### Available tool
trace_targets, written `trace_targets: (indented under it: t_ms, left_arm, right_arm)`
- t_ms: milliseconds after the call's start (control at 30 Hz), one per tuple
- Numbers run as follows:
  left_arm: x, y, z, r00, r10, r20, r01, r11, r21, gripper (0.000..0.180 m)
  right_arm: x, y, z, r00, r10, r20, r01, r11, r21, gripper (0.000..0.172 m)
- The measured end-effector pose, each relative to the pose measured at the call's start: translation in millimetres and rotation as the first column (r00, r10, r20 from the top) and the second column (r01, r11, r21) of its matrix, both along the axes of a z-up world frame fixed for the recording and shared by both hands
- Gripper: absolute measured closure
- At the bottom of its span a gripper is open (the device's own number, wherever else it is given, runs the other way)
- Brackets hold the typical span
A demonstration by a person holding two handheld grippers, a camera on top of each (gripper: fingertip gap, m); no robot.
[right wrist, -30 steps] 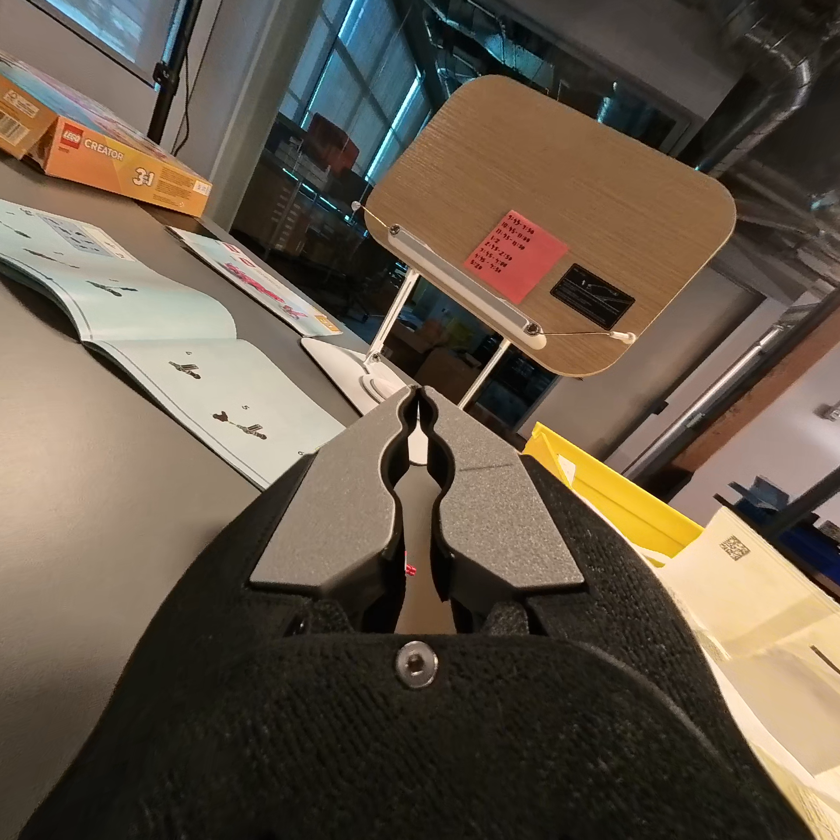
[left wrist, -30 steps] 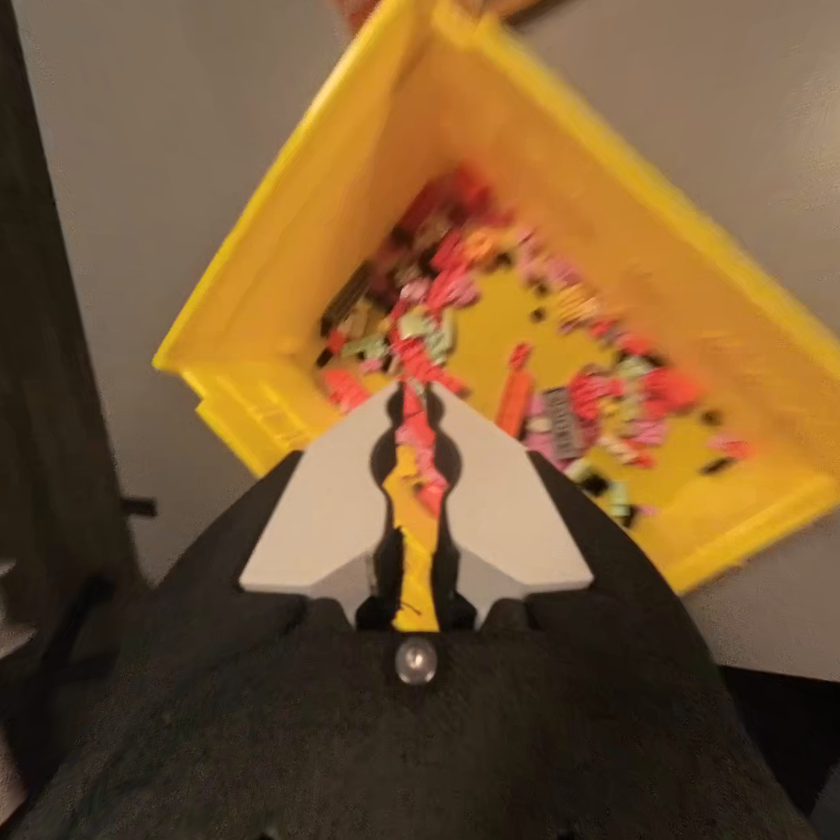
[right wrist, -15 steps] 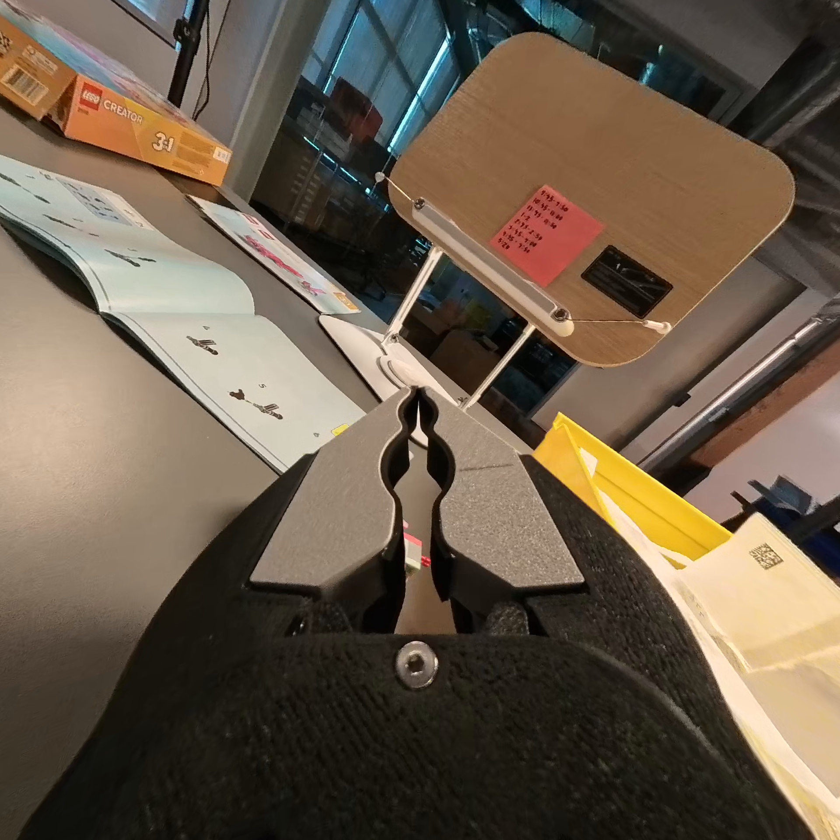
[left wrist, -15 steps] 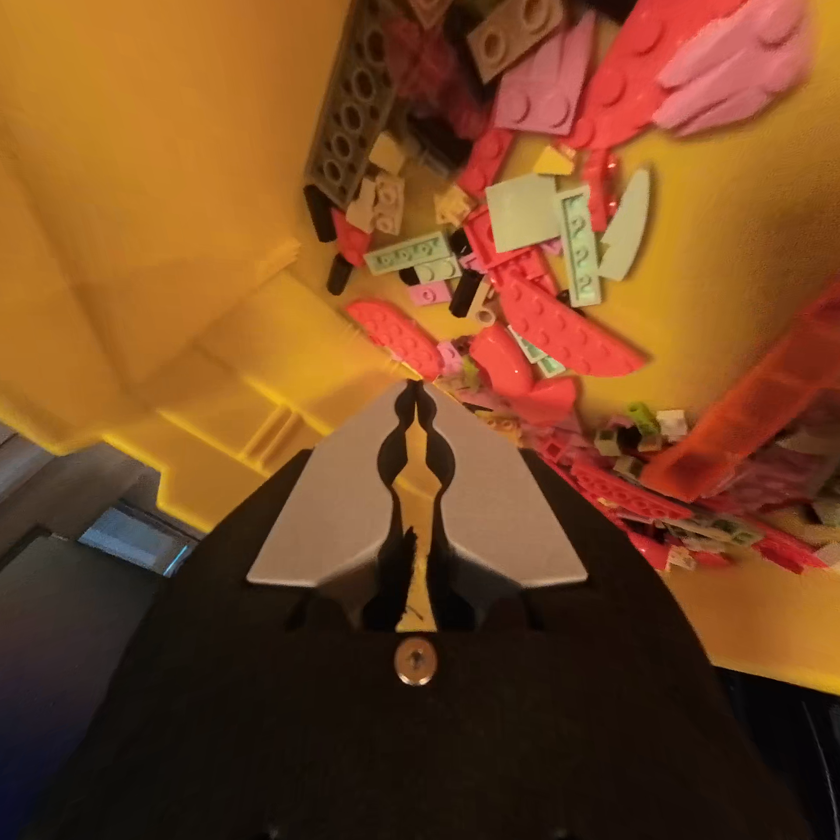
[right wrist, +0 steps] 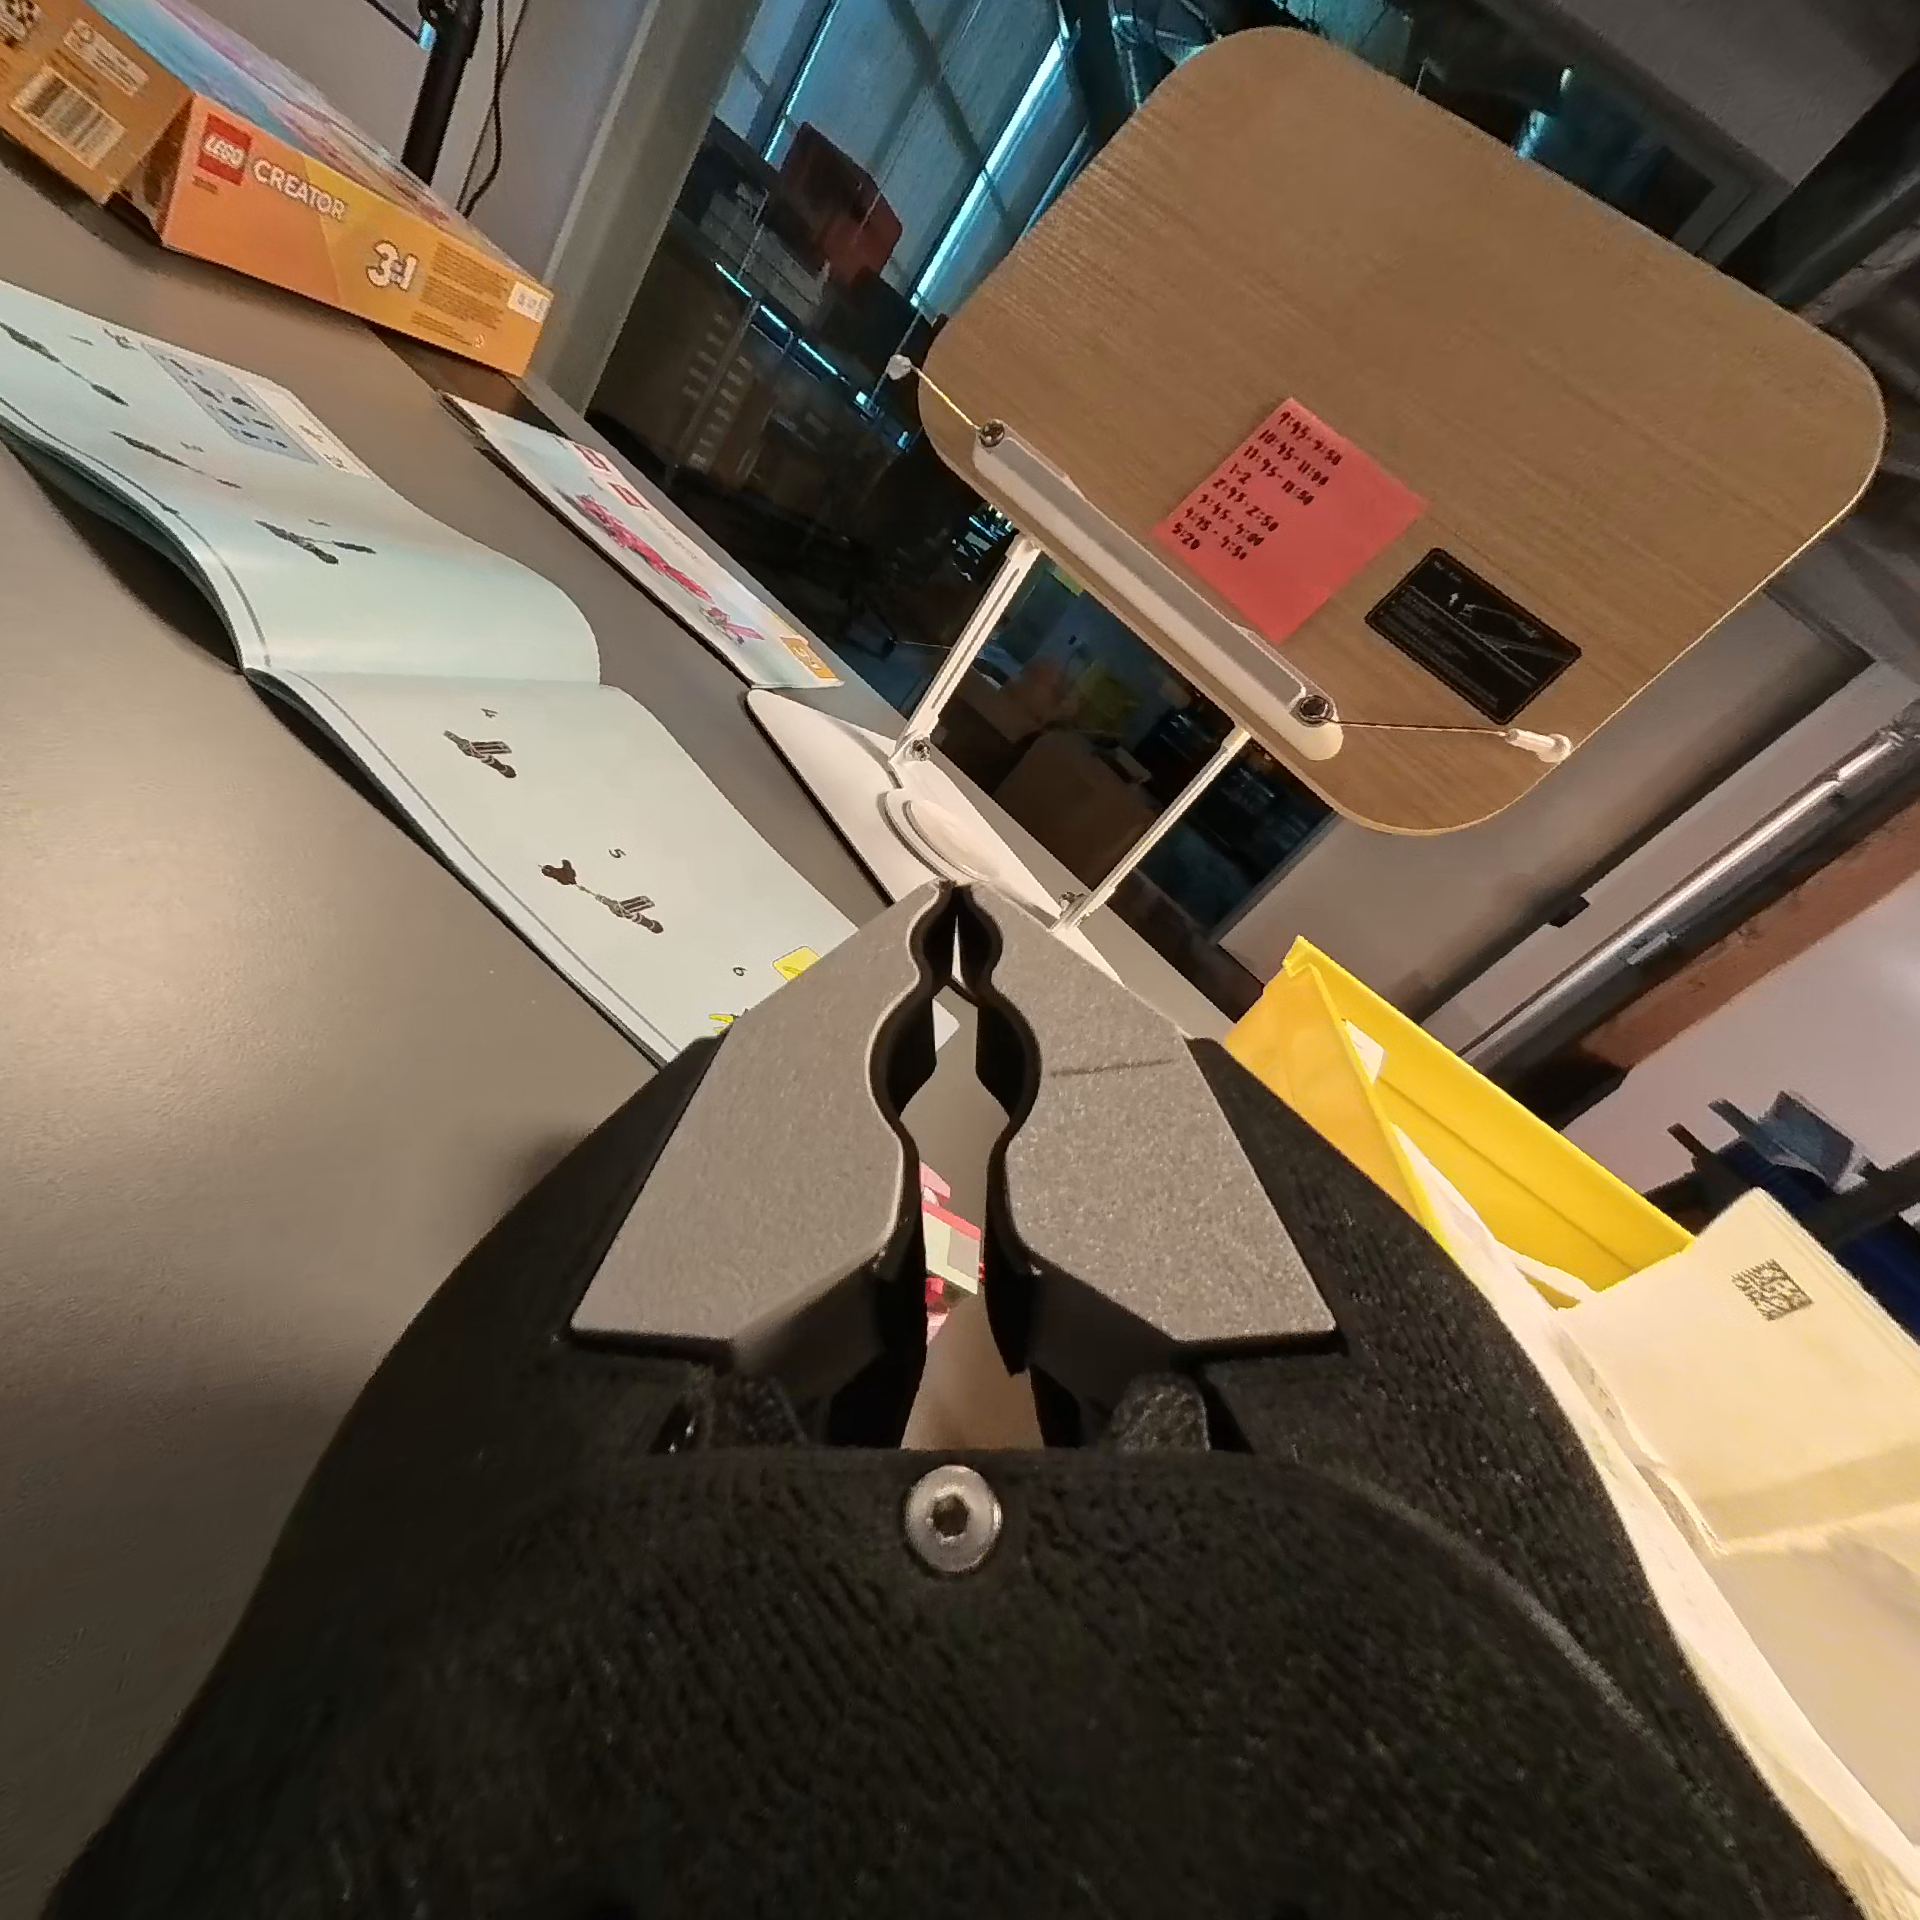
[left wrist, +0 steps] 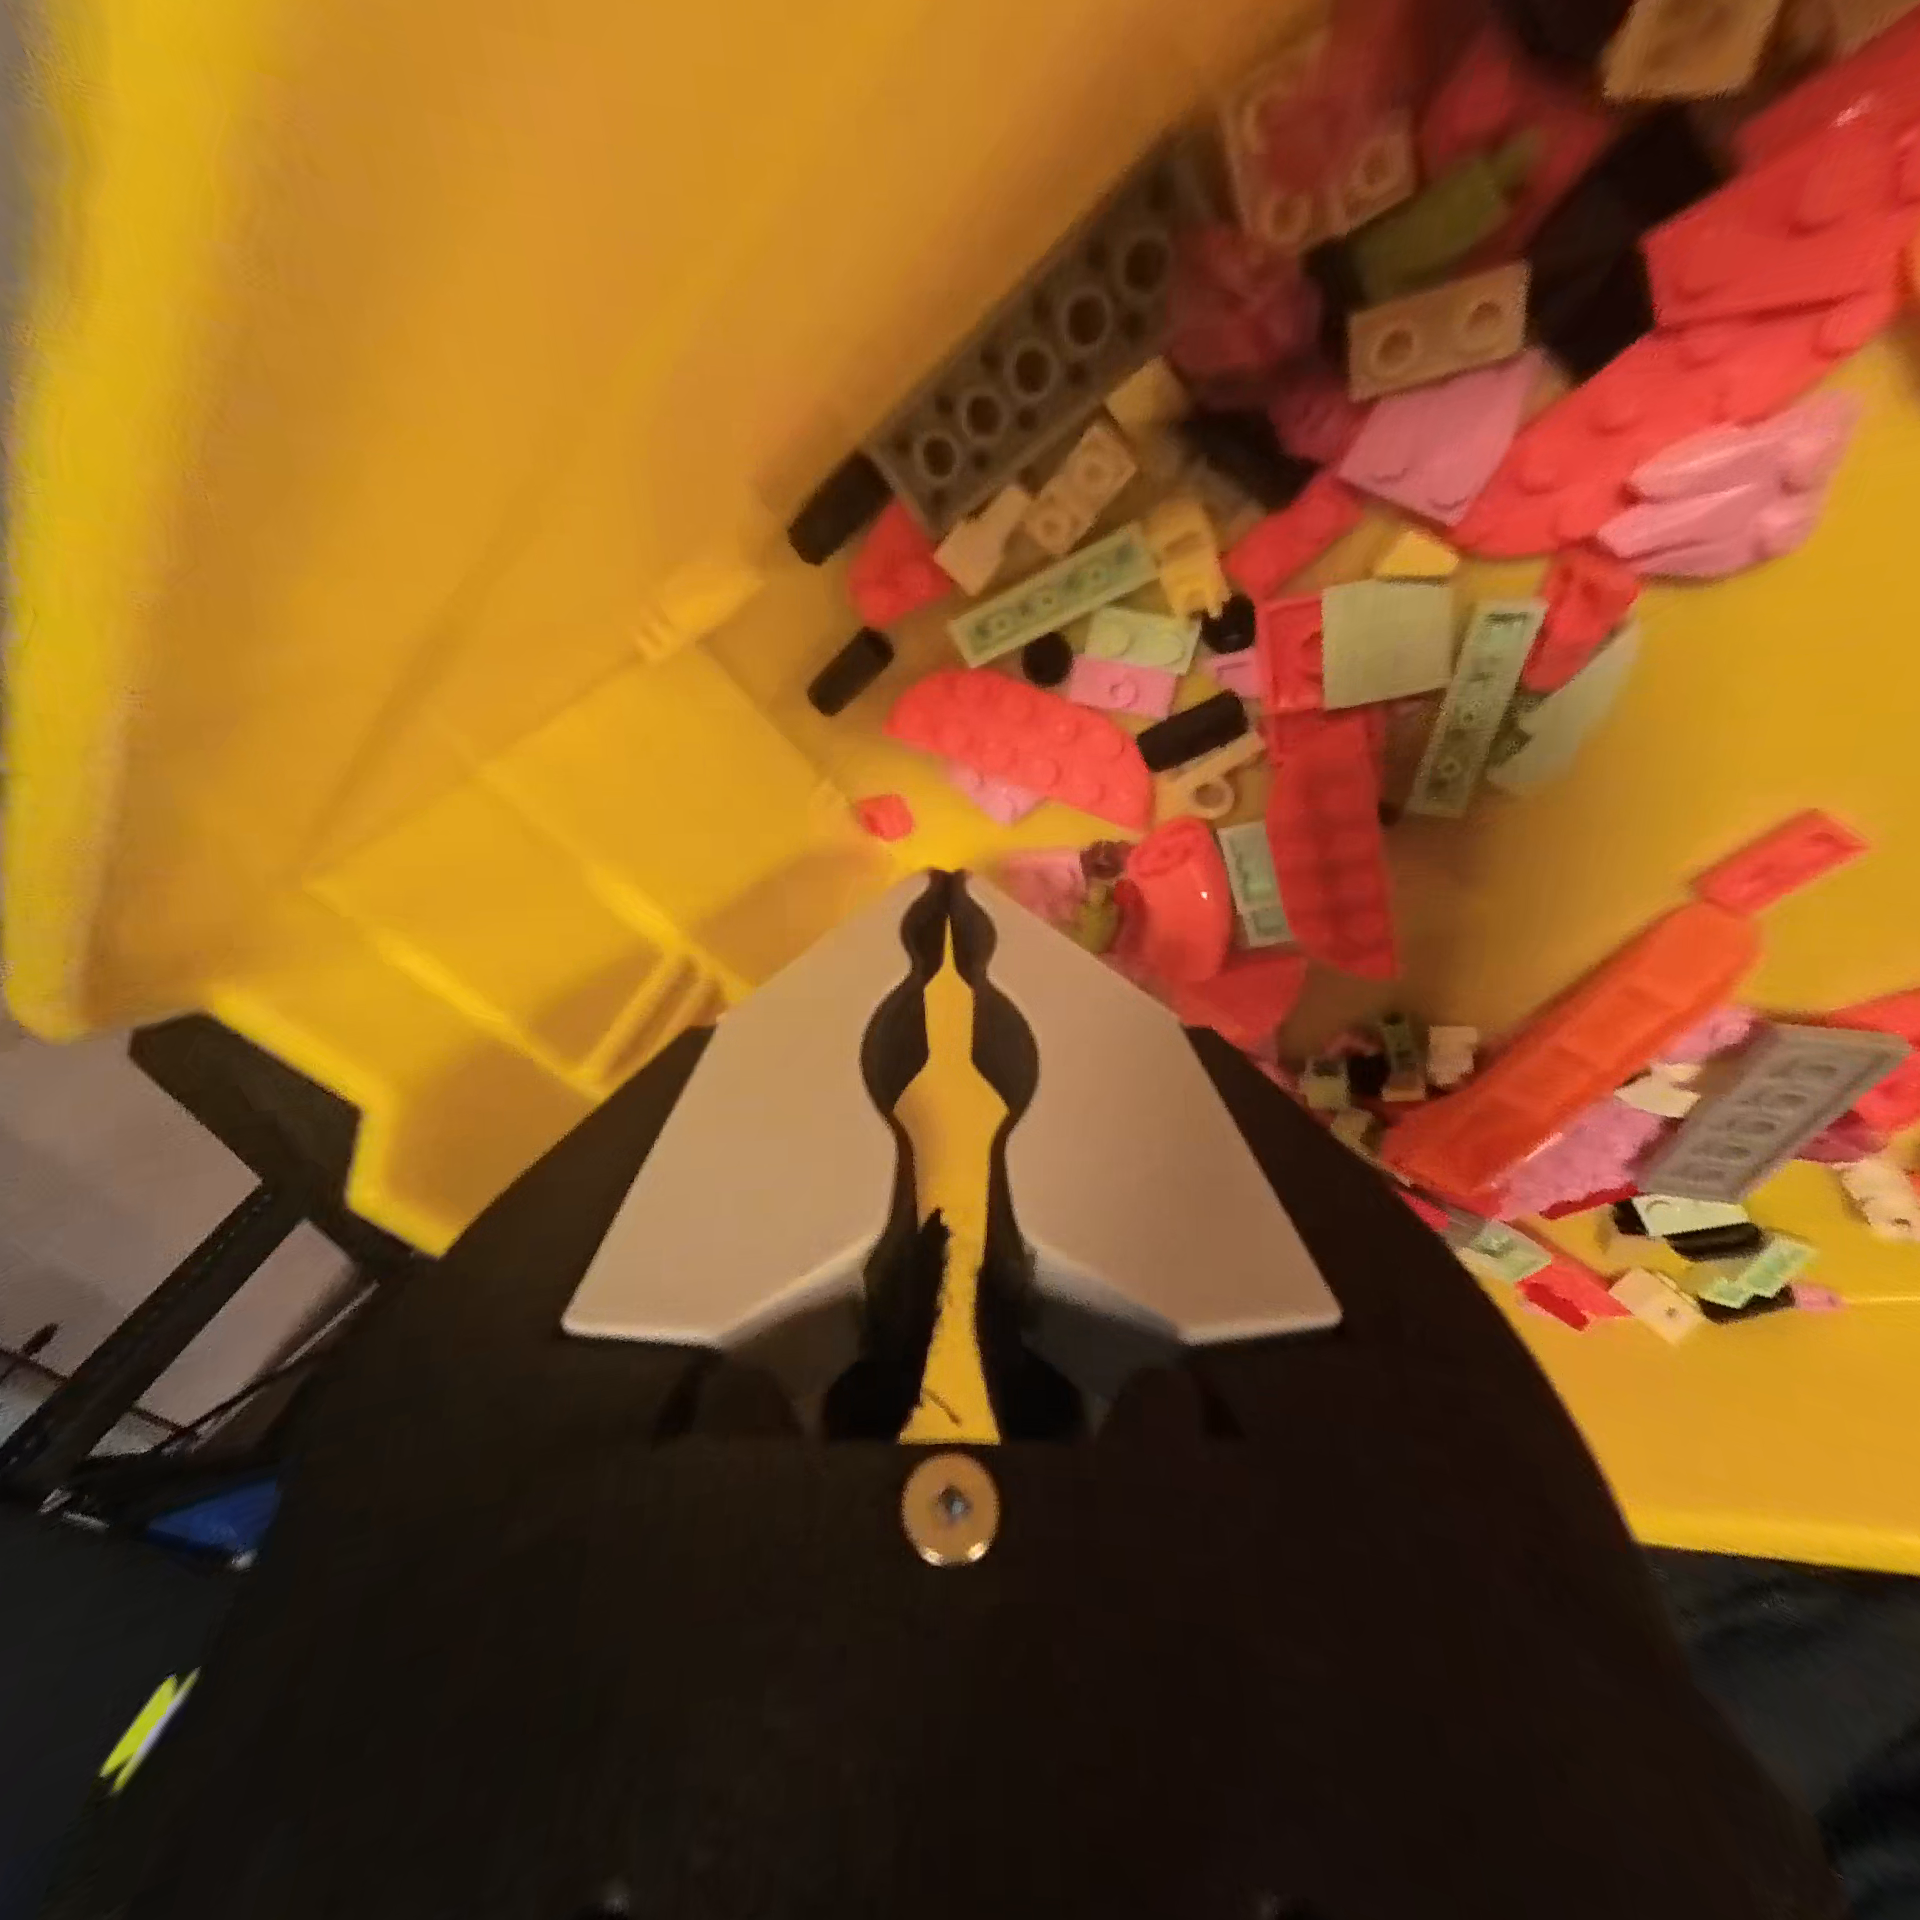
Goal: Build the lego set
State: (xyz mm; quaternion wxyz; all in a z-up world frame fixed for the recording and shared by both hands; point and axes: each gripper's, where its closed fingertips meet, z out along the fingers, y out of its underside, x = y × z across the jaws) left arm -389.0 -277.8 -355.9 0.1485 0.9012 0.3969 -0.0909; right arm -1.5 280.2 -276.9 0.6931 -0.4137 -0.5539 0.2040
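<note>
Inside yellow bin (left wrist: 436, 436), loose bricks (left wrist: 1351, 665) crowd beside left gripper's (left wrist: 951, 883) closed fingers.

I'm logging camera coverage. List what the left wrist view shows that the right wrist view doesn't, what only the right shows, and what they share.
Only the left wrist view: the inside of a yellow bin with loose toy bricks, coral, pink, pale green, tan and black, and the left gripper, shut, tips over the bin floor.

Only the right wrist view: the right gripper, shut, a dark table, an open instruction booklet, an orange box, a wooden stand.

Shared: yellow bin plastic; whether it is the same bin, I cannot tell.
</note>
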Motion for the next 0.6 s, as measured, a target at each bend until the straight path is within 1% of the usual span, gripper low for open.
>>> trace_targets:
  t_ms: [133,233,333,433,500,567,600]
  left_arm:
    - [4.1,-11.3,-3.6,1.0,-0.002,0.013,0.003,0.992,-0.125,0.18]
    - [5.2,-16.6,-3.6,0.996,-0.08,0.032,0.086,0.97,-0.226,0.18]
    - [12.7,-19.3,-5.4,0.99,-0.107,0.088,0.127,0.956,-0.264,0.18]
    - [16.8,-18.8,-6.7,0.987,-0.106,0.12,0.132,0.963,-0.233,0.18]
    - [18.0,-15.6,-7.2,0.987,-0.098,0.127,0.12,0.977,-0.175,0.18]
    - [18.7,-8.6,-7.1,0.988,-0.082,0.133,0.092,0.993,-0.075,0.18]
    - [18.7,-1.8,-6.9,0.988,-0.08,0.135,0.08,0.997,0.001,0.18]
  right_arm:
    - [0.0,0.4,-0.4,1.0,-0.001,0.003,0.001,1.0,-0.002,0.172]
    - [-0.2,0.0,-0.8,1.0,0.0,0.005,0.0,1.0,-0.002,0.172]
    - [-0.2,-0.1,-1.0,1.0,0.0,0.006,0.0,1.0,-0.002,0.172]
    - [-0.5,-0.4,-1.5,1.0,0.003,0.009,-0.003,1.0,-0.003,0.172]
    - [-0.8,-0.6,-2.0,1.0,0.004,0.012,-0.004,1.0,-0.004,0.172]
    - [-1.0,-1.0,-2.0,1.0,0.005,0.013,-0.005,1.0,0.0,0.172]
    - [-1.3,-1.3,-2.3,1.0,0.006,0.015,-0.006,1.0,0.001,0.172]
